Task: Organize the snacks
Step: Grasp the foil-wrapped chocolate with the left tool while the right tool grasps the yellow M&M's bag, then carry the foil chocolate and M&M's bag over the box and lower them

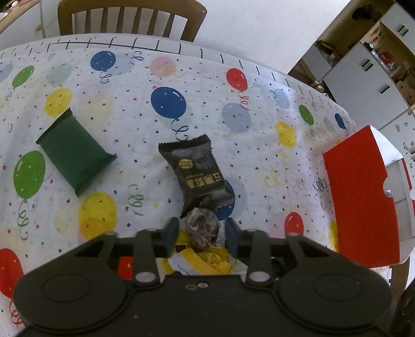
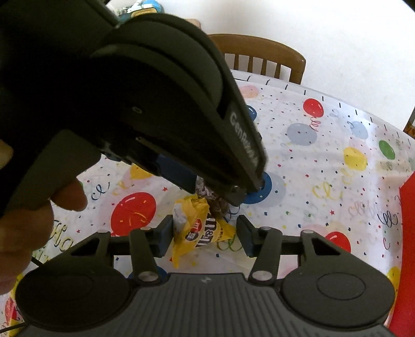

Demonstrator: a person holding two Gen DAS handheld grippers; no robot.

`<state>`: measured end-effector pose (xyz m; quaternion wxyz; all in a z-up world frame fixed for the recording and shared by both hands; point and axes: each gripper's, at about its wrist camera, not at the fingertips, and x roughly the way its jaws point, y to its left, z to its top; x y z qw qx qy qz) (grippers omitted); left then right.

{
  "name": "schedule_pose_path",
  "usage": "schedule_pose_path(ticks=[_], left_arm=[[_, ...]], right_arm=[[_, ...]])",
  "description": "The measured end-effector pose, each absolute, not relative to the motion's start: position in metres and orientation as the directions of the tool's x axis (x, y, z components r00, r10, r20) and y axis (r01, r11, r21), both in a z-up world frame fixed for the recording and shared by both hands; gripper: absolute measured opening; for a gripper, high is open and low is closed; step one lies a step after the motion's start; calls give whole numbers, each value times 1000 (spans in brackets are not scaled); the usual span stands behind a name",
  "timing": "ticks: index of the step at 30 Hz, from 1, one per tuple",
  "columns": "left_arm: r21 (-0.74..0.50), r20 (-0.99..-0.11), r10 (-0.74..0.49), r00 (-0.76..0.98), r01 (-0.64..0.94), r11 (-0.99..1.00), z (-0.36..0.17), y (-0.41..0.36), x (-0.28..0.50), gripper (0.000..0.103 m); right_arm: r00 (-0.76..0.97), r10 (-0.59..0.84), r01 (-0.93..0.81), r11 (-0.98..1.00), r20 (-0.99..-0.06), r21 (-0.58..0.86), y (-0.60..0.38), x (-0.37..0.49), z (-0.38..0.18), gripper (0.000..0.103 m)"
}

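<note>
On the balloon-print tablecloth [image 1: 207, 85]: four snacks in all. One green packet [image 1: 74, 153], one black packet [image 1: 198, 171], one round foil-wrapped sweet [image 1: 202, 229], one yellow M&M's bag [image 2: 197, 228]. One red box [image 1: 360, 199] at the table's edge. Two wooden chairs [image 1: 129, 18] seen in part. Two grippers, one hand [image 2: 23, 225].
</note>
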<state>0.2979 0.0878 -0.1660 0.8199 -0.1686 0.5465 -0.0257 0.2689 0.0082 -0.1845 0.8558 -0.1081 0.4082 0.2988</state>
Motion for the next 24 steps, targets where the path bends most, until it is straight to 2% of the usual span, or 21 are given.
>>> schedule_pose_path(ticks=[8,9,24], left_arm=[[-300,-884,-211,416,-161,940,-164,92,294,25],[-299,-884,-209,417,-161,941,-163,92,293,25],[-314,-873,-207,441,-185,931,-144,100,262,25]], right_arm=[[492,434,-619,784,-755,48,6,252,-177,42],[494,435,-621,783,-753,45,5,249,-177,37],[518,447,-573,814,-729,92,-38,217,-144,36]])
